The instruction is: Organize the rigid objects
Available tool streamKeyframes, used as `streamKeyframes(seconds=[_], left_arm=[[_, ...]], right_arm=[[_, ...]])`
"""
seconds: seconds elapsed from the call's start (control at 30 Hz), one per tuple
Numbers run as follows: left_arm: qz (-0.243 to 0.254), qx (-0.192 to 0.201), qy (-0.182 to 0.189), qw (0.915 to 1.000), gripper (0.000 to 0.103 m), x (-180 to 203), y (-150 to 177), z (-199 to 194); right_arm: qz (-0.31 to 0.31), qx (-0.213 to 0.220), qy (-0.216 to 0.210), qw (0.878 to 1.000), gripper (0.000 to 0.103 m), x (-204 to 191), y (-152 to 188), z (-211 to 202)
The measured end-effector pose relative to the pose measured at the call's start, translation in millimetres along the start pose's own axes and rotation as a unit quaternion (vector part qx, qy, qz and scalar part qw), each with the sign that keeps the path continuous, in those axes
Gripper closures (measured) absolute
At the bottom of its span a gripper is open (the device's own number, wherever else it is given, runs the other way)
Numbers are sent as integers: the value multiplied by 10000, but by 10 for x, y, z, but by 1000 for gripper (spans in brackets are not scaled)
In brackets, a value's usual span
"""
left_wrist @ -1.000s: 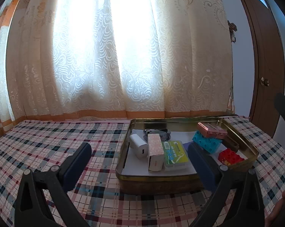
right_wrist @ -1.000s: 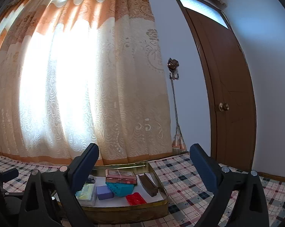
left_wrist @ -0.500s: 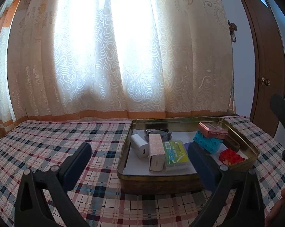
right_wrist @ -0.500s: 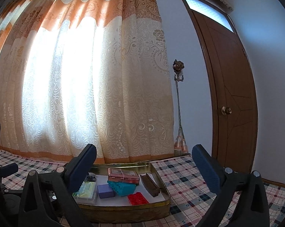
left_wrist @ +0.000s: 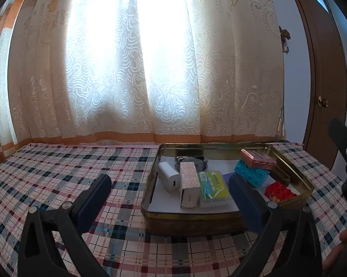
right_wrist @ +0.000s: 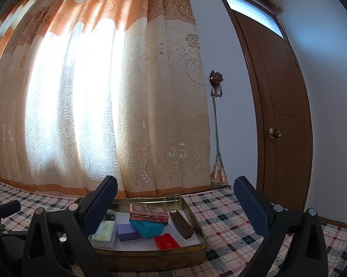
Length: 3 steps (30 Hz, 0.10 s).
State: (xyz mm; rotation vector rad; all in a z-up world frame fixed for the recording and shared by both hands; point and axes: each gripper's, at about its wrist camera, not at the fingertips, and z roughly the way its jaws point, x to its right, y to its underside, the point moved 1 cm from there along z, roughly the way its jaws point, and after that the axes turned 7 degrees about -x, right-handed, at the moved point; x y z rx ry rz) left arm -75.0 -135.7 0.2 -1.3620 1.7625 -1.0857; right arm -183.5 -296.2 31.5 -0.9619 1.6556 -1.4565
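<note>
While held above plaid-clothed table (left_wrist: pixel 58 168), left gripper (left_wrist: pixel 170 197) and right gripper (right_wrist: pixel 174 204) both spread wide, gripping nothing. Shallow gold metal tin (left_wrist: pixel 196 217) on cloth, near curtain. Inside: white charger block (left_wrist: pixel 169 176), speckled pink box (left_wrist: pixel 189 183), green-labelled clear case (left_wrist: pixel 212 188), blue toy brick (left_wrist: pixel 250 173), red toy brick (left_wrist: pixel 278 190), pink flat case (right_wrist: pixel 148 212), purple block (right_wrist: pixel 127 231), brown wooden bar (right_wrist: pixel 180 224).

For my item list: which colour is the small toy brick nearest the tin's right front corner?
The toy brick is red, clearest in the left wrist view.
</note>
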Motion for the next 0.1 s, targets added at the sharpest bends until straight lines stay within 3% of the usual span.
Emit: streamKeyframes(seconds=[0.1], left_arm=[[-4,-24,-25,10000,0,-4,-6,4]], right_arm=[[9,-25,14,10000,1,9,-6,11]])
